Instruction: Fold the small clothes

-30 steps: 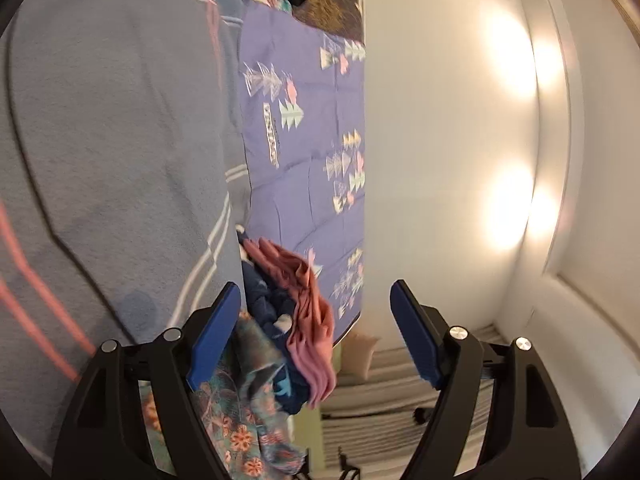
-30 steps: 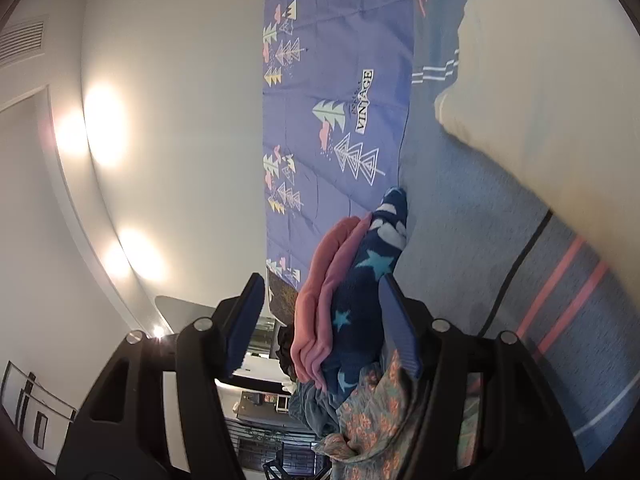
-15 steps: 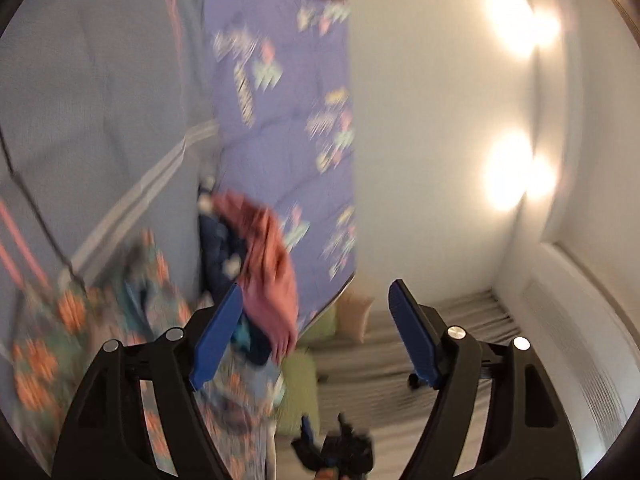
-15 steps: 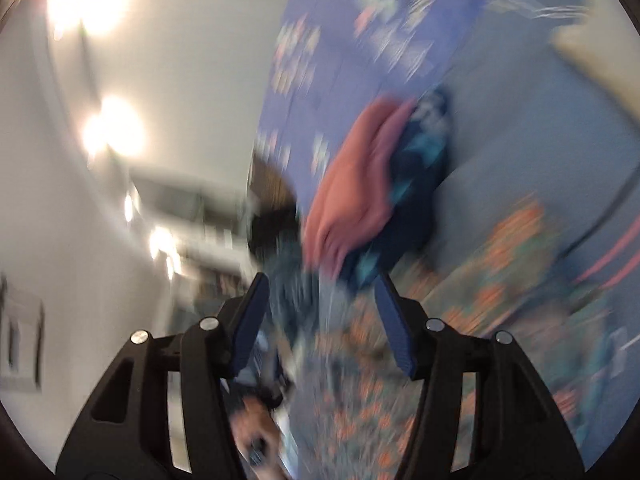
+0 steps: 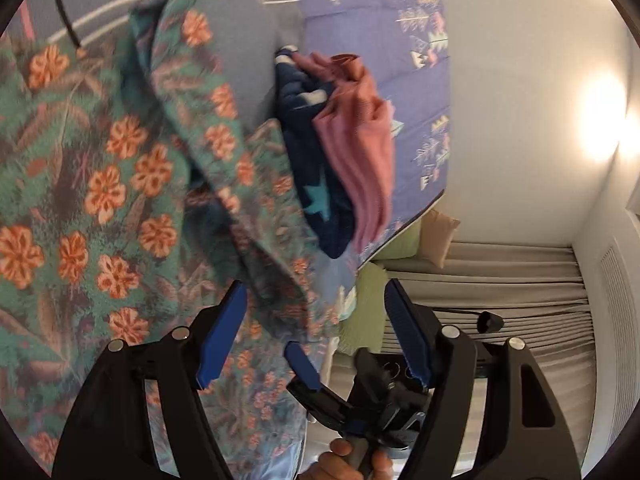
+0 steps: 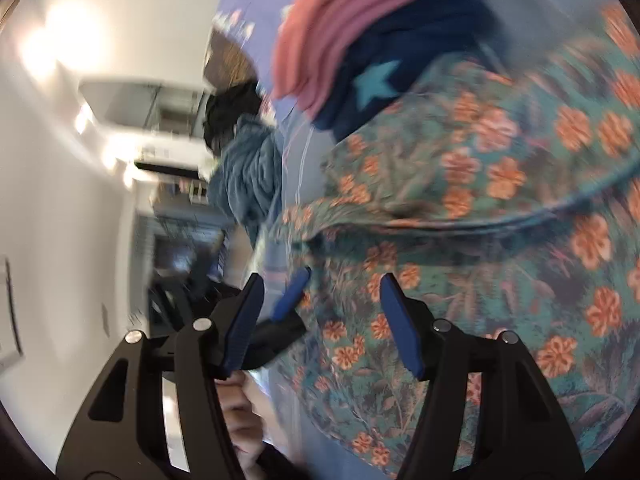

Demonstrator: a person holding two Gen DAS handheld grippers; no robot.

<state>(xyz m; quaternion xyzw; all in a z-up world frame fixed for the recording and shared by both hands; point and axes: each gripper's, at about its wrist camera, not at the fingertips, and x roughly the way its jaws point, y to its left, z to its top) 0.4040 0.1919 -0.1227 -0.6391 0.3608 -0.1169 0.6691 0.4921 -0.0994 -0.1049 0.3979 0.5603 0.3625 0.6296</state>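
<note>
On the bed, one floral garment (image 5: 120,168) before two unclenched hand-held grippers (image 5: 316,320), empty.

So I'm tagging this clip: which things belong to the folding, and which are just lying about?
Job:
- floral garment
- pink cloth
- navy star cloth
- left gripper
- right gripper

Lying about:
- purple tree-print sheet
- teal bundle
- grey curtains

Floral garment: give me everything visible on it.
The floral garment is thin-looking teal fabric printed with orange flowers and leaf shapes. It lies rumpled and unfolded on the grey striped bedcover, with one raised fold running diagonally across it in the left wrist view. Its far edge meets the navy star-print garment, which sits beside the folded pink one. Both views are motion-blurred; no claw pad visibly presses on it.
</note>
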